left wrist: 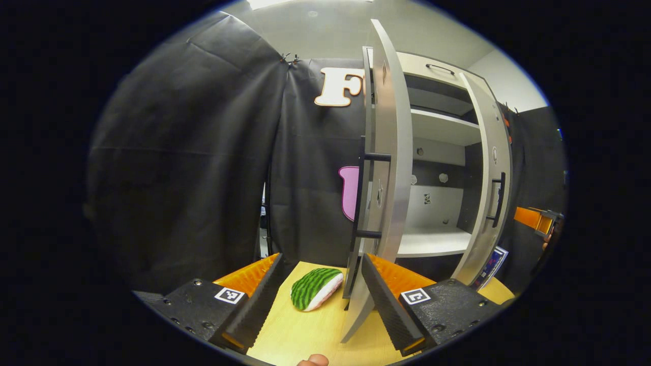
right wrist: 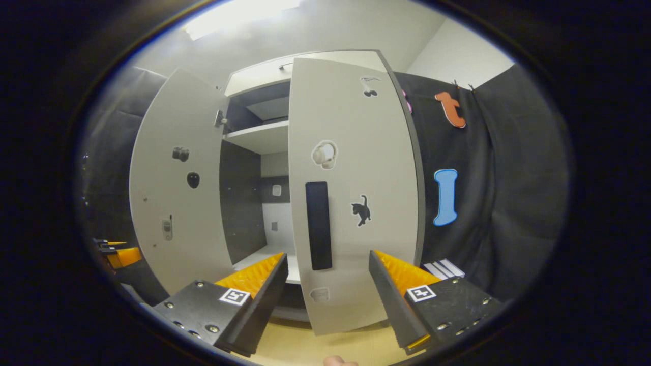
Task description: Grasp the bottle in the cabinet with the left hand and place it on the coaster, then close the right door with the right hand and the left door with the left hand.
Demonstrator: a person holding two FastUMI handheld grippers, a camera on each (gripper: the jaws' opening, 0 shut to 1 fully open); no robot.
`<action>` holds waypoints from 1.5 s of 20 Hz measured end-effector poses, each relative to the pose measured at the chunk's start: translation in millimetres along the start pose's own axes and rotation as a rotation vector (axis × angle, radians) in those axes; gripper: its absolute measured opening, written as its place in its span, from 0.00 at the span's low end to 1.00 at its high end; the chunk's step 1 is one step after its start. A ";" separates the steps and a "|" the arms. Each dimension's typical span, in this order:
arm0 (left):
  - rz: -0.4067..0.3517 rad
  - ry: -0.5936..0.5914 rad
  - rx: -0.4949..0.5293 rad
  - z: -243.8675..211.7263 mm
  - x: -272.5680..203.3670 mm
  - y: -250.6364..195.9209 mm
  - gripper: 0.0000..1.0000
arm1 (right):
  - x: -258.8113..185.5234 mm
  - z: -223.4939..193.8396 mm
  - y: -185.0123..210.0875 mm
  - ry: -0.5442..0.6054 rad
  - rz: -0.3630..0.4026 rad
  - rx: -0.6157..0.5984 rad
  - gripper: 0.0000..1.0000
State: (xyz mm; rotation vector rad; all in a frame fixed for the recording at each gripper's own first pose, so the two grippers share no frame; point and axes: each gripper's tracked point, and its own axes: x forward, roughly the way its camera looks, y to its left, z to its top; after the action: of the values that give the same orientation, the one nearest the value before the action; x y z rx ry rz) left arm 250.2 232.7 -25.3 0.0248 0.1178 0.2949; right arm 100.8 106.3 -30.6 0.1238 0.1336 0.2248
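both tongs stand spread with nothing between their fingers. left gripper (left wrist: 321, 284) hovers low over the pale wooden tabletop (left wrist: 305, 335), and just ahead of it, between its two fingers, lies a green-striped watermelon-slice coaster (left wrist: 315, 288), bare on top. close beyond its right-hand finger the left door (left wrist: 386, 168) of the cabinet (left wrist: 437, 127) is seen edge-on, swung open, its dark bar handle (left wrist: 362, 193) facing the tongs. farther off past that, the right door (left wrist: 485, 173) is partly open too, and the white shelves between the doors look bare; i cannot make out the bottle anywhere.

right gripper (right wrist: 328, 284) faces the front of the right door (right wrist: 351, 193), which stands just ahead, its dark handle (right wrist: 318, 225) directly above the gap between the fingers. stickers dot the door face. the door is ajar, not touched by either finger.
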 end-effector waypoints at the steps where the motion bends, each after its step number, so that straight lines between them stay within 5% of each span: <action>1: 0.000 0.002 -0.001 -0.2 0.0 0.2 0.92 | -1.4 -1.3 -0.8 0.001 -0.002 -0.002 0.93; 9: -0.005 0.003 -0.004 -3.1 4.7 -1.4 0.92 | -5.6 -1.4 -10.3 -0.001 -0.025 -0.005 0.93; 12: -0.006 0.004 -0.003 -3.6 6.2 -1.4 1.00 | -6.4 0.2 -14.8 -0.004 -0.035 -0.003 0.93; 17: -0.009 0.009 0.000 -6.9 9.9 -2.6 0.92 | -8.1 -2.4 -18.9 0.001 -0.047 -0.001 0.93; 18: -0.010 0.010 0.001 -6.6 10.0 -3.6 1.00 | -7.8 -3.2 -20.6 0.002 -0.050 -0.001 0.93; 21: -0.015 0.010 0.004 -7.1 11.3 -6.1 1.00 | -10.6 -5.0 -24.6 0.005 -0.059 -0.003 0.93; 23: -0.009 0.010 0.015 -6.2 11.7 -5.5 0.92 | -12.0 -6.5 -28.1 0.010 -0.065 -0.001 0.93; 30: -0.028 0.018 0.025 -7.0 12.8 -11.1 0.95 | -18.7 -7.8 -42.3 0.018 -0.081 -0.003 0.96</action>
State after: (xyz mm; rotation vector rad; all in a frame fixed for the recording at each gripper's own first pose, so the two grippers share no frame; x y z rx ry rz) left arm 264.7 225.8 -34.1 0.0450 0.1393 0.2654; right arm 90.7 61.9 -41.9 0.1133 0.1557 0.1455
